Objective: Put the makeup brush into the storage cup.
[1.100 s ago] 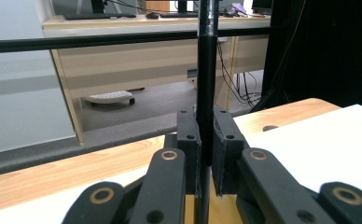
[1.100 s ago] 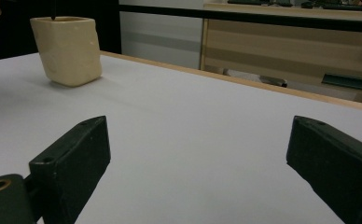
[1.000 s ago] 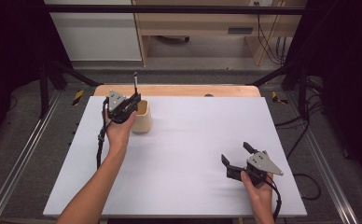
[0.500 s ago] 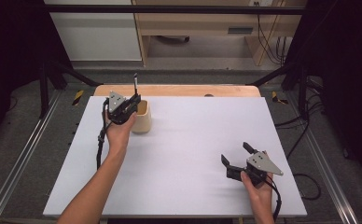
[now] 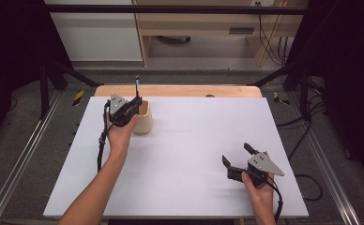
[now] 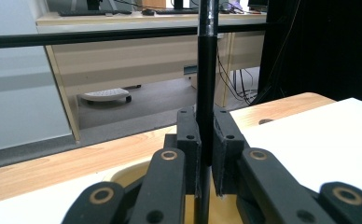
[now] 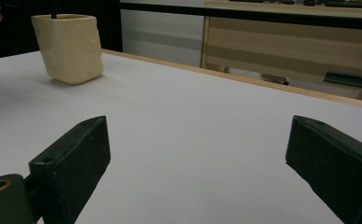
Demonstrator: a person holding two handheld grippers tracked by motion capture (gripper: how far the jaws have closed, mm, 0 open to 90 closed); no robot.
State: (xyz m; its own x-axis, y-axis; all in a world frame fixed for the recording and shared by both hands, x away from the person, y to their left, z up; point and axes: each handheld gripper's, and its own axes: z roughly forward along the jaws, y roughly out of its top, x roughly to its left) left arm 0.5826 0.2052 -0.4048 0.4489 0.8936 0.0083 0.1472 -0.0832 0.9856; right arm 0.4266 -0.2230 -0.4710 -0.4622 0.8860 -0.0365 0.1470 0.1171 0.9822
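Note:
A cream square cup [image 5: 144, 120] stands at the back left of the white table [image 5: 194, 140]. My left gripper [image 5: 132, 106] hangs over its left rim, shut on a thin black pen [image 5: 137, 86] that stands upright with its lower end in the cup. In the left gripper view the jaws pinch the pen [image 6: 206, 84] above the cup's rim [image 6: 123, 175]. My right gripper [image 5: 236, 153] rests low near the front right of the table, open and empty. In the right gripper view its jaws stand wide apart, and the cup [image 7: 69, 46] shows far off at the upper left.
A wooden strip [image 5: 180, 90] runs along the table's back edge. Metal rails [image 5: 20, 154] flank both sides, and black frame legs and cables [image 5: 307, 122] sit on the floor at the right. A desk [image 5: 194, 28] stands behind.

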